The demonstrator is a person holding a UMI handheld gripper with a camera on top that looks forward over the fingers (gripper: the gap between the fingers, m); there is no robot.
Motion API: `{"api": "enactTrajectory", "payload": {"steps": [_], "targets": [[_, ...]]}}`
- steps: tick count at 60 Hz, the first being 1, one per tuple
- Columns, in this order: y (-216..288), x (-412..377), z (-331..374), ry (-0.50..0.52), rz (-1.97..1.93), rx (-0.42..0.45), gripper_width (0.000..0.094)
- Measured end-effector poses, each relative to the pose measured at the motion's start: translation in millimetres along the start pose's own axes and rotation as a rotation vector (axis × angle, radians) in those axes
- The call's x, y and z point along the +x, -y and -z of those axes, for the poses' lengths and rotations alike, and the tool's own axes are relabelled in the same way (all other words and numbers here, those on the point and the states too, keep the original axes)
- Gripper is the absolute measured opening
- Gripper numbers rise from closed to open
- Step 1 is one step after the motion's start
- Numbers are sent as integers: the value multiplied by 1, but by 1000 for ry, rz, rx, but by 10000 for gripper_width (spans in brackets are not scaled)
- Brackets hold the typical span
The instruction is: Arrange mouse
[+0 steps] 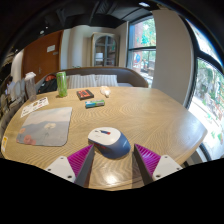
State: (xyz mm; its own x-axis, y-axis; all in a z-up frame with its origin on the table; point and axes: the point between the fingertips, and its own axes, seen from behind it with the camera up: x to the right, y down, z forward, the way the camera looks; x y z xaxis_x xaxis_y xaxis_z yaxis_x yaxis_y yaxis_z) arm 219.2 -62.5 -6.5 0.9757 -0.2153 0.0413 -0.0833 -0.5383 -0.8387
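A white and blue-grey mouse (108, 139) lies on the round wooden table (150, 115), between the tips of my fingers. My gripper (112, 151) is open. Its pink pads (148, 157) stand on either side of the mouse, with a gap showing on the right side. A grey mouse mat (46, 125) lies on the table to the left, beyond the left finger, apart from the mouse.
At the far side of the table stand a green cup (61, 83), a small stack of flat boxes (86, 95) and a white object (105, 91). A paper sheet (34, 105) lies past the mat. A bench and windows lie beyond the table.
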Motion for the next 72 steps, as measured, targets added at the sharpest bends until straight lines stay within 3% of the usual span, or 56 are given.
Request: {"api": "enactTrajectory", "payload": {"steps": [15, 16, 19, 22, 36, 47, 53, 60, 72], "targets": [[23, 10, -46, 24, -69, 1, 813], [24, 12, -49, 19, -65, 2, 846], [29, 14, -56, 13, -77, 6, 754], [30, 17, -59, 0, -85, 5, 596], [33, 18, -47, -79, -165, -4, 451], [142, -62, 30, -42, -151, 241, 421], [175, -142, 54, 38, -81, 293, 419], [158, -225, 37, 124, 21, 247, 419], [78, -271, -26, 172, 28, 37, 420]]}}
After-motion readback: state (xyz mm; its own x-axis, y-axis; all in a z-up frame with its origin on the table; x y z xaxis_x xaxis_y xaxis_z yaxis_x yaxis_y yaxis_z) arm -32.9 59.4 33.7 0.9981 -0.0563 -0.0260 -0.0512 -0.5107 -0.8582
